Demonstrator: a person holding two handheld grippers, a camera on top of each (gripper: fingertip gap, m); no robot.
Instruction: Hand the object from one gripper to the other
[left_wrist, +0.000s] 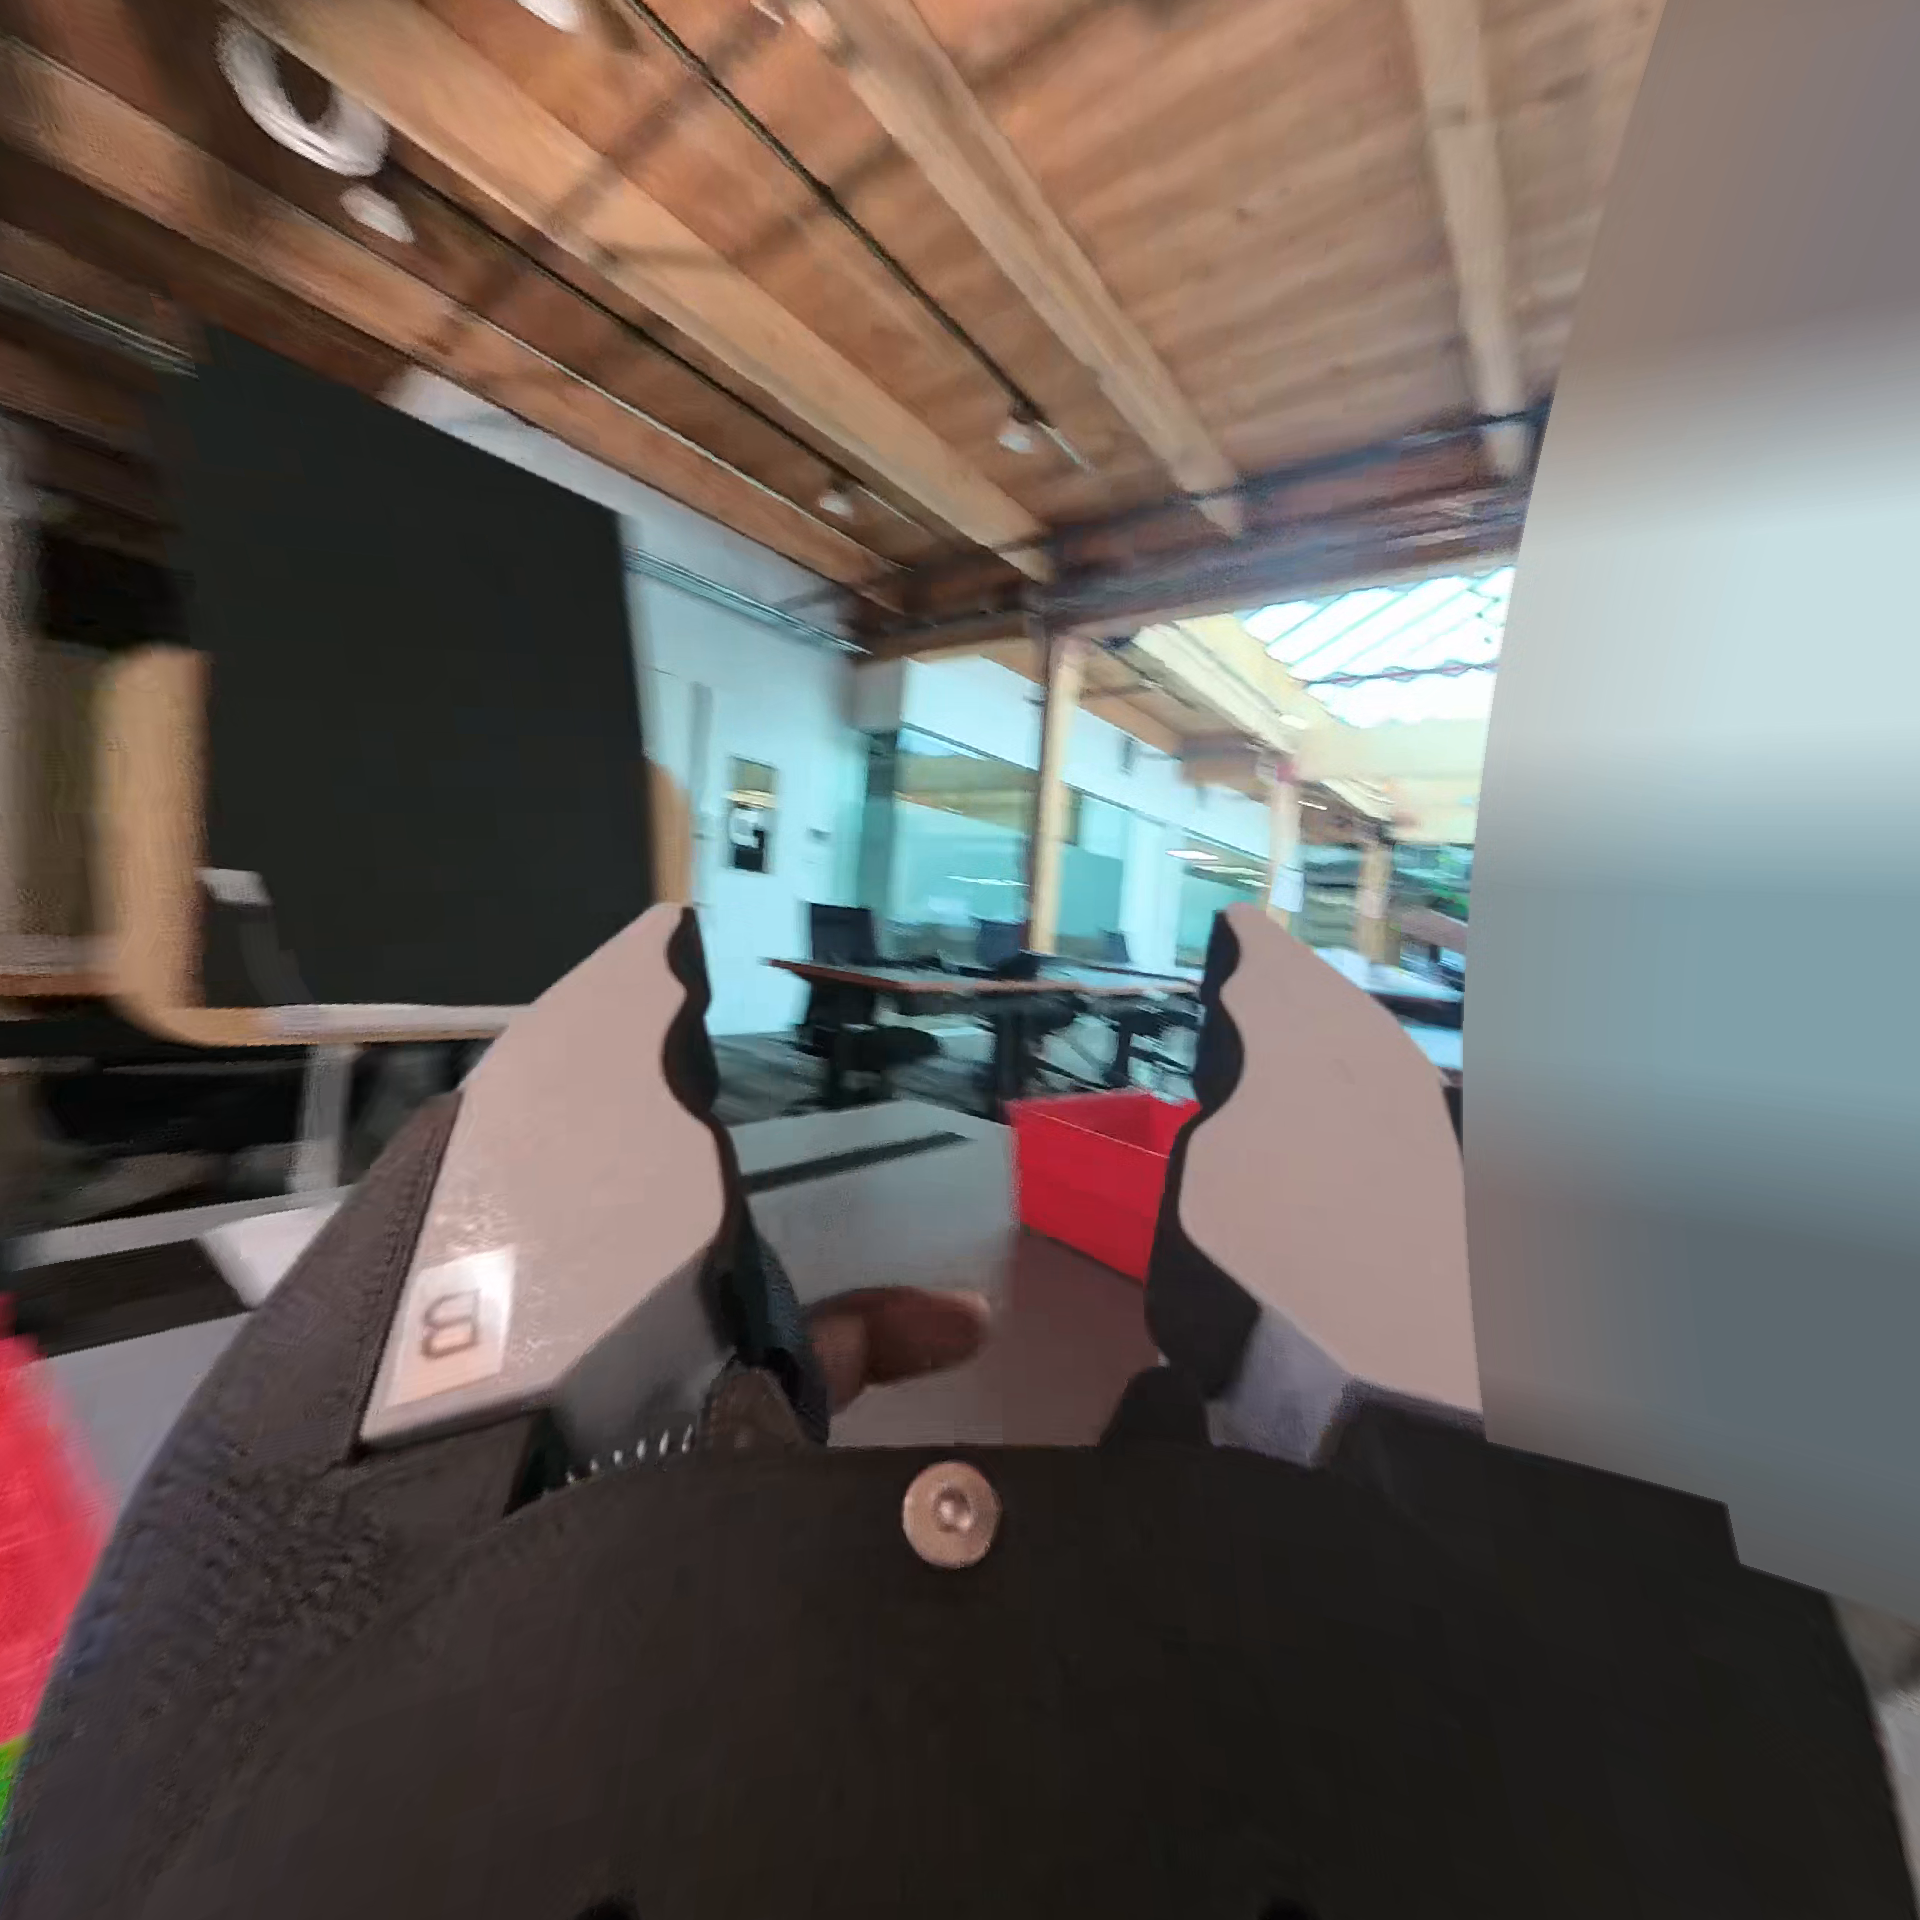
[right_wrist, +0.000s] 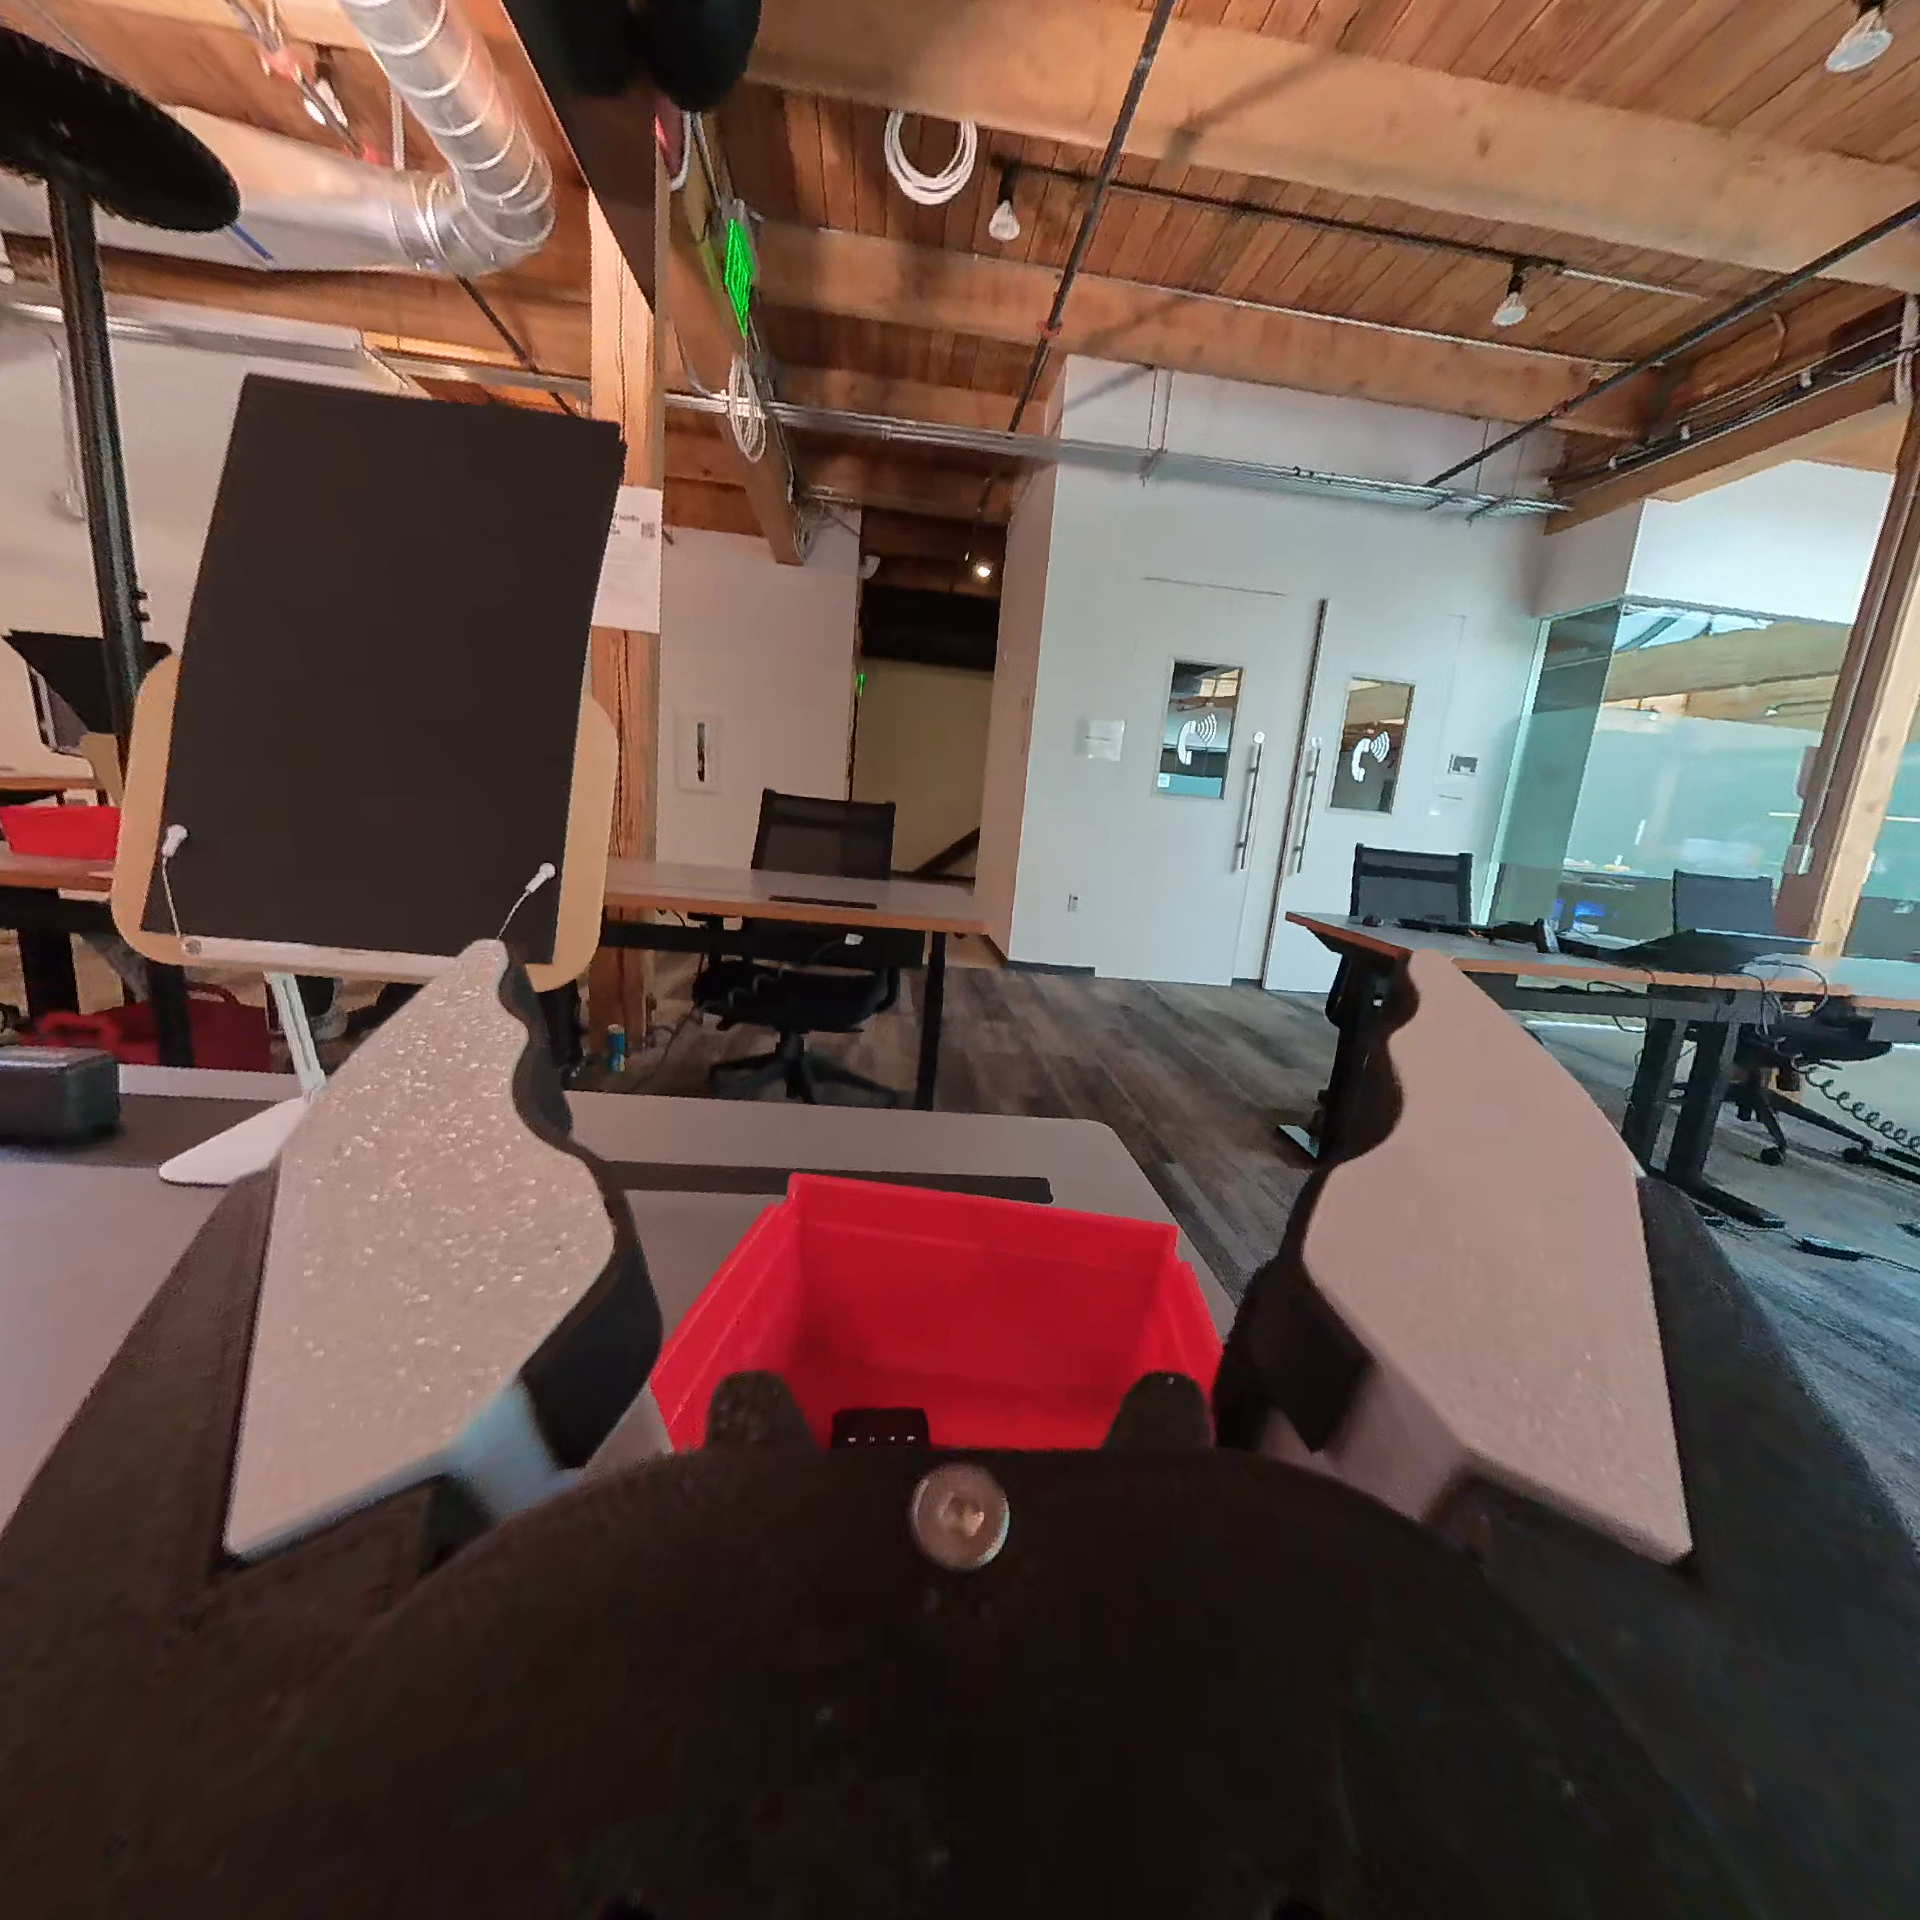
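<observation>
While both grippers hang above the grey table (right_wrist: 935, 1153), neither has anything between its fingers. Left gripper (left_wrist: 951, 940): jaws spread wide, nothing in them, view badly motion-blurred. A fingertip (left_wrist: 899, 1340) shows low in the gap, near the hinge. Right gripper (right_wrist: 951, 971): jaws also wide apart, nothing gripped, sharp view.

Red bin (right_wrist: 940, 1320) sits on the table right below and ahead of the right gripper, open top facing up, plain red plastic w/ straight walls and a lipped rim. A small dark item (right_wrist: 880, 1425) lies at the bin's near edge, mostly cut off by the gripper body; can't tell what it is. From the left wrist view the same red bin (left_wrist: 1091, 1174) shows btwn the fingers, toward the right one, on the table.

Writing: a small white sticker (left_wrist: 452, 1330) on the left gripper's left finger carries a printed character. Doors at the back have glass panels w/ phone icons (right_wrist: 1200, 732). A green lit sign (right_wrist: 740, 272) hangs from a ceiling beam. A black panel on a stand (right_wrist: 384, 675) stands at the table's left.
</observation>
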